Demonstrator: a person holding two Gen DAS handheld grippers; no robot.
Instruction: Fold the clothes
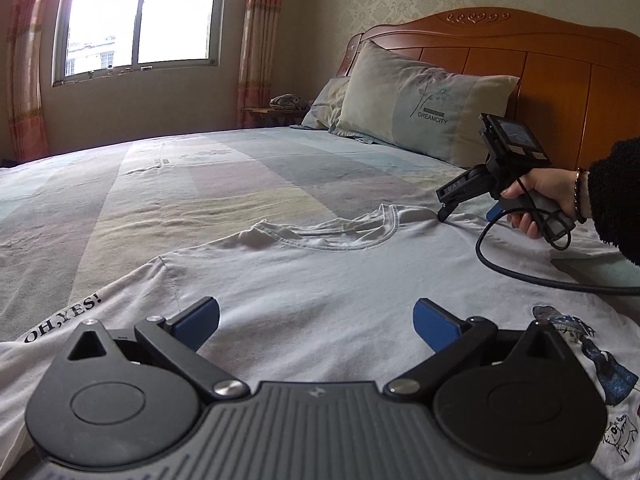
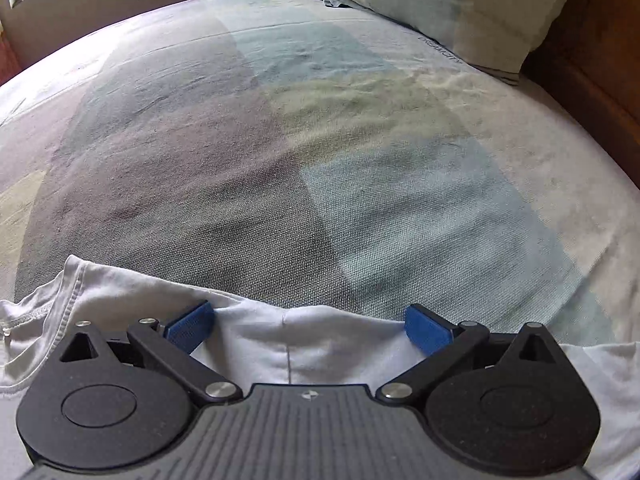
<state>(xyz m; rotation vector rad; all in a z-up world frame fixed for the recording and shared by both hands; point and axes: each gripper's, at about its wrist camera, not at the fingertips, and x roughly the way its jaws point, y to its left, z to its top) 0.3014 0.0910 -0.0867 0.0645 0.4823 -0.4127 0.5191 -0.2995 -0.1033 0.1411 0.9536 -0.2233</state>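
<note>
A white T-shirt point(image 1: 320, 280) lies flat, front up, on the bed, with its collar point(image 1: 332, 232) toward the pillows and "OH,YES!" printed on the left sleeve. My left gripper point(image 1: 318, 322) hovers open over the shirt's chest, with nothing between its blue pads point(image 1: 200, 320). Farther right, a hand holds my right gripper point(image 1: 445, 213), its tips down on the shirt's shoulder beside the collar. In the right wrist view the right gripper point(image 2: 308, 326) is open, and the shoulder edge of the T-shirt point(image 2: 304, 344) lies between its spread pads point(image 2: 426, 330).
The striped bedsheet point(image 1: 200, 184) stretches left and beyond the shirt. Two pillows point(image 1: 424, 108) lean on the wooden headboard point(image 1: 540, 52). A black cable point(image 1: 520, 272) trails across the shirt's right side. A window point(image 1: 140, 16) and a small side table point(image 1: 276, 112) stand behind.
</note>
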